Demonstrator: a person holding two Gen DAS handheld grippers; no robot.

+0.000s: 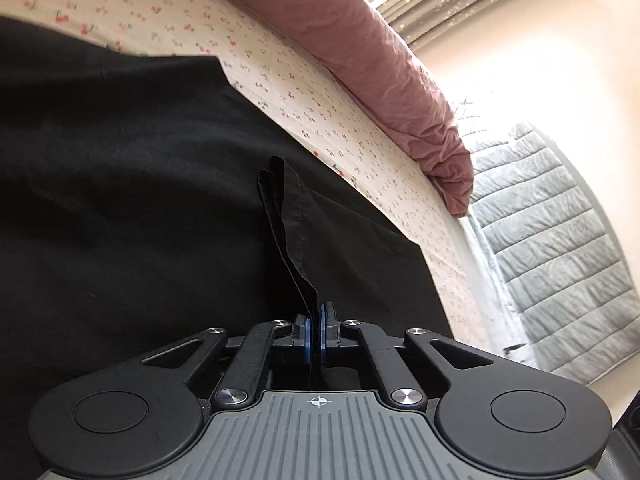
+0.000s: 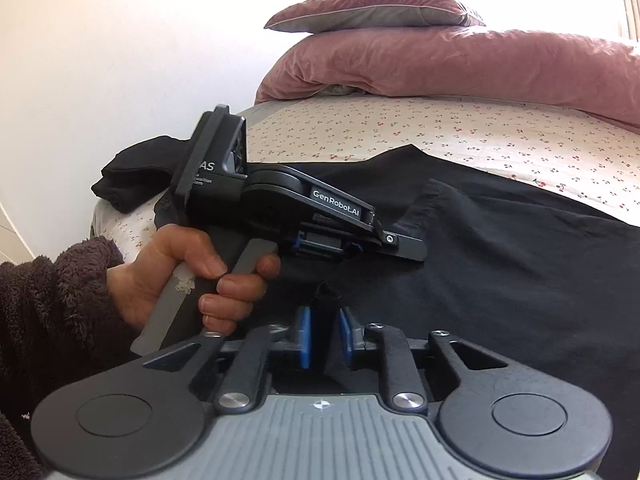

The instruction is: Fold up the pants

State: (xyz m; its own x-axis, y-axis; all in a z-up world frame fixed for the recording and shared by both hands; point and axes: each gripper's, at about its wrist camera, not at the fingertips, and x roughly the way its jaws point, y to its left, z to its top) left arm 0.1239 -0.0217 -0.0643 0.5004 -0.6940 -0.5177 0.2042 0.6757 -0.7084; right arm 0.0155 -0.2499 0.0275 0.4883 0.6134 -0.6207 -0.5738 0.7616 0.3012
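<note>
Where the black pants [image 1: 120, 200] lie spread across the cherry-print sheet [image 1: 280, 80] of the bed, the left gripper [image 1: 316, 320] has its blue pads [image 1: 307, 334] pressed together on a stitched hem, a narrow pleat of dark cloth rising from between them. In the right wrist view that same tool sits tilted over the pants, gripped by a hand [image 2: 176, 272] in a fuzzy dark sleeve [image 2: 48, 312]. White lettering on its side arm reads "GenRobot.AI"; a plate at its rear shows "AS", the rest cut off, with smaller print below too fine to read.

The right gripper [image 2: 325, 336] has its blue pads slightly apart. A bit of black fabric stands in the gap, and neither pad visibly presses it.

A second dark garment [image 2: 132, 180] is bunched at the bed's far corner by the white wall. A pink duvet [image 2: 460, 64] is heaped along the head of the bed, with a pillow [image 2: 372, 10] on top. A quilted grey cover [image 1: 560, 240] hangs beside the bed.
</note>
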